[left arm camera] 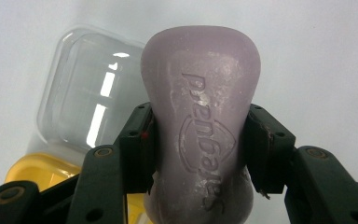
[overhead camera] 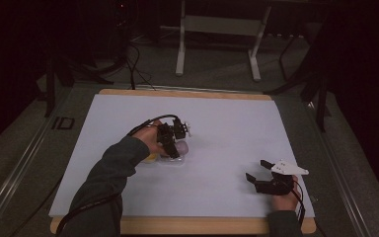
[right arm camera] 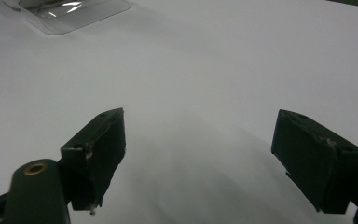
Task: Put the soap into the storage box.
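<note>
A pale lilac bar of soap (left arm camera: 203, 126) with an embossed name sits between the pads of my left gripper (left arm camera: 200, 149), which is shut on its narrow waist. In the high view my left gripper (overhead camera: 173, 144) points down at the middle of the white sheet, with the soap (overhead camera: 182, 146) showing just under it. A clear plastic lid (left arm camera: 91, 95) lies on the sheet behind the soap, and a yellow soap-box tray (left arm camera: 42, 175) lies beside the lid. My right gripper (overhead camera: 257, 172) rests near the sheet's front right, jaws wide apart, nothing between its fingers (right arm camera: 98, 149).
A white sheet (overhead camera: 227, 128) covers the wooden tabletop (overhead camera: 187, 225). The clear lid (right arm camera: 67, 11) shows at the top left of the right gripper view. Beyond the table stand a white metal frame (overhead camera: 217, 39) and dark cables on the floor.
</note>
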Available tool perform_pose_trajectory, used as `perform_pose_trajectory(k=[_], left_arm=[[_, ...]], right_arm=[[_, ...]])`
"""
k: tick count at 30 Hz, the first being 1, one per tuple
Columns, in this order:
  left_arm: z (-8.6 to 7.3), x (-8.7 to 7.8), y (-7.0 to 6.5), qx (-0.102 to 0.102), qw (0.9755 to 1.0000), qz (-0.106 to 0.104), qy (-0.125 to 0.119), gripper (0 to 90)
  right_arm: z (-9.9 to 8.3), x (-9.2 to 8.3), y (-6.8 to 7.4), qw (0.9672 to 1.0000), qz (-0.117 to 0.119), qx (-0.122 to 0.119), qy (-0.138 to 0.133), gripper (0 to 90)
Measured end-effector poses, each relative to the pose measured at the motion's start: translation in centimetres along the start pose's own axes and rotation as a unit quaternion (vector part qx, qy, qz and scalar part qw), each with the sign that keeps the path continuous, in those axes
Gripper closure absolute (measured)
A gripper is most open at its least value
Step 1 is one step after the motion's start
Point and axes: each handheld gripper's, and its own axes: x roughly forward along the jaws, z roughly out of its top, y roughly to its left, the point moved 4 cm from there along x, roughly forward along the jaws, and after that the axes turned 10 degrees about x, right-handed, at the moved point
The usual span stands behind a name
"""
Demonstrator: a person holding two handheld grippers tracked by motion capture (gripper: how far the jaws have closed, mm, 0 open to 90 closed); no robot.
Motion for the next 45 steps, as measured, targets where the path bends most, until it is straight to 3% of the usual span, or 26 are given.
perform_pose_trajectory(k=[21,30,36,41,45], left_arm=[[-1.1,-0.7,0.5,-0.015,0.9998,0.009,-0.004,50.0],[-2.1,-0.8,1.4,-0.044,0.9989,0.017,-0.005,50.0],[-4.7,-1.0,3.0,-0.112,0.993,0.038,0.0,50.0],[-7.2,-0.8,4.1,-0.172,0.9837,0.052,0.007,50.0],[-8.5,-0.2,4.5,-0.21,0.9761,0.052,0.017,50.0]], right_arm=[[0.0,0.0,0.0,1.0,-0.001,-0.001,0.0,17.4],[0.0,0.0,0.0,1.0,0.0,0.0,0.0,17.4],[0.0,0.0,0.0,1.0,-0.001,-0.001,-0.002,17.4],[0.0,0.0,0.0,1.0,-0.002,-0.001,-0.002,17.4],[0.0,0.0,0.0,1.0,-0.002,-0.002,-0.001,17.4]])
